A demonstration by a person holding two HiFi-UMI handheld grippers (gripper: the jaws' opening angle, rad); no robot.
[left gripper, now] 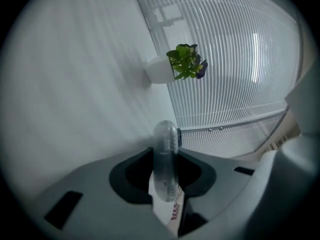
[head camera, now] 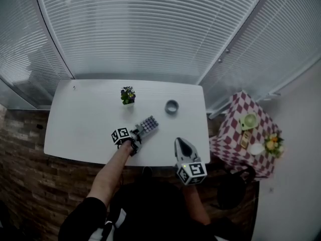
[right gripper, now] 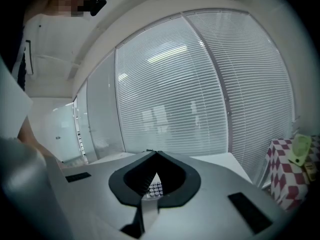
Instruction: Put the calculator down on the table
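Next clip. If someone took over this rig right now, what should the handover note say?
Left gripper: shut on the calculator, gripping its near end, over the front middle of the white table.
Right gripper: shut and empty, at the table's front edge, right of the calculator.
Done: the calculator is over the table; I can't tell whether it touches the top.
Left: set it flat, open the left jaws, draw back.
The potted plant and grey ring stand farther back, apart from it.
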